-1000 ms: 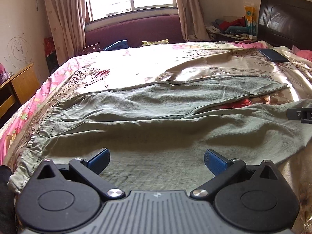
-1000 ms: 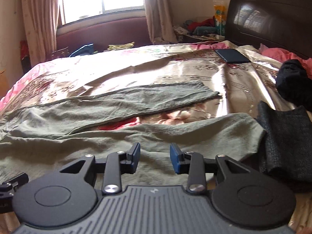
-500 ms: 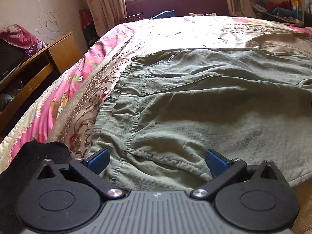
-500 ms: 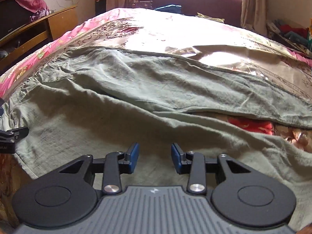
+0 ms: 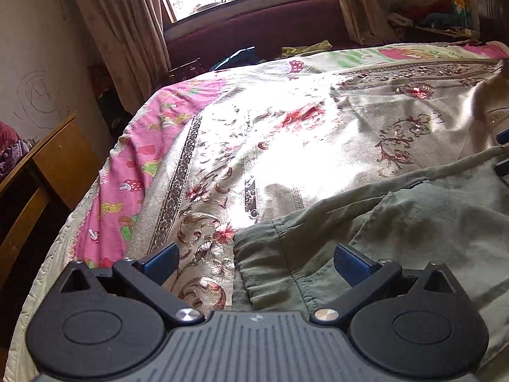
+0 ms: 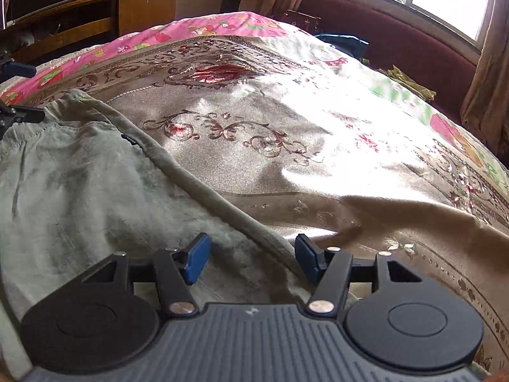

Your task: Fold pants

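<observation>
Olive-green pants (image 5: pixel 413 222) lie flat on the flowered bed cover (image 5: pixel 286 143). My left gripper (image 5: pixel 256 262) is open wide just above the waistband corner (image 5: pixel 254 248), which lies between its blue pads without touching them. In the right wrist view the pants (image 6: pixel 79 175) fill the left side, and their far edge (image 6: pixel 222 210) runs diagonally between the fingers of my right gripper (image 6: pixel 252 259). Its jaws are opening and the pads do not press on the cloth. Each gripper shows at the edge of the other's view: the right gripper (image 5: pixel 504 152), the left gripper (image 6: pixel 19 92).
A wooden desk (image 5: pixel 47 165) stands close to the bed's left side, beyond the pink sheet border (image 5: pixel 127 175). A maroon bench (image 5: pixel 270 31) with loose clothes runs under the window, flanked by curtains (image 5: pixel 127 31). A fold of the bed cover (image 6: pixel 413 213) rises on the right.
Both grippers swept left along the pants to the waist end. The right one rolled and its jaws widened. The left stayed open.
</observation>
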Available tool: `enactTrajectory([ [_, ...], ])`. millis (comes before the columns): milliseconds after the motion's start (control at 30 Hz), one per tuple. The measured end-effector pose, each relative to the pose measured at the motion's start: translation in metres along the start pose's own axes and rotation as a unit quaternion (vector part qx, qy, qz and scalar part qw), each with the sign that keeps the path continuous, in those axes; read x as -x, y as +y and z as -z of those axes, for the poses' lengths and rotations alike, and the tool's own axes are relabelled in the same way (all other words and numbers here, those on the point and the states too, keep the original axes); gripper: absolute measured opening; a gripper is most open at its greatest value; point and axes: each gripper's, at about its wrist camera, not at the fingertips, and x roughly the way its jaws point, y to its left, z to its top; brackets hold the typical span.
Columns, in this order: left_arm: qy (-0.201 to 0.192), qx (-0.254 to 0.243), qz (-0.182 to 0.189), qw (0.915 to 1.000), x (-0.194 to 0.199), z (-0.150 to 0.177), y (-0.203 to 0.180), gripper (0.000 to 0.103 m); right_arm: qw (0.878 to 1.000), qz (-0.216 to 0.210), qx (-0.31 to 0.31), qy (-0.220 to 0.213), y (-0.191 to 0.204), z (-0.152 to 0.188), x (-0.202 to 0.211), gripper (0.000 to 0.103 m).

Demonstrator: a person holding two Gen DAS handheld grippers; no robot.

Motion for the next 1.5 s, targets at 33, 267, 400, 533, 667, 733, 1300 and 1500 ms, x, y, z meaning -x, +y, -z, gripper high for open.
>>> enactTrajectory([
  [33,0.007,0.007,0.007,0.9999,-0.011,-0.002,0.005,0.103,1.0,-0.008,0.001,0.004,-0.003,0.0,-0.005,0.061],
  [267,0.047,0.024,0.054,0.9971,-0.051,0.002,0.012,0.103,1.0,-0.017,0.0,0.018,0.0,0.005,-0.019,0.05],
  [400,0.058,0.071,0.097,0.9911,-0.056,-0.006,0.023,0.076,0.999,-0.026,-0.001,0.034,0.012,-0.003,-0.017,0.003],
  [533,0.059,0.06,0.09,0.9924,-0.045,-0.011,0.015,0.041,1.0,-0.012,0.008,0.026,0.023,-0.007,-0.001,0.002],
  [667,0.024,0.063,0.083,0.9943,-0.013,-0.02,0.014,0.037,1.0,-0.001,0.002,-0.012,0.029,-0.017,0.045,0.002],
  [733,0.003,0.072,0.093,0.993,0.012,-0.024,0.022,0.037,0.999,0.006,-0.002,-0.036,0.034,-0.019,0.08,0.002],
  [1300,0.015,0.118,0.129,0.9844,0.215,0.15,0.036,0.038,0.992,-0.114,-0.035,0.042,0.195,0.134,0.193,0.002],
  [1500,0.016,0.105,0.119,0.9872,0.232,0.183,0.024,0.043,0.996,-0.078,0.017,0.048,0.217,0.152,0.191,0.002],
])
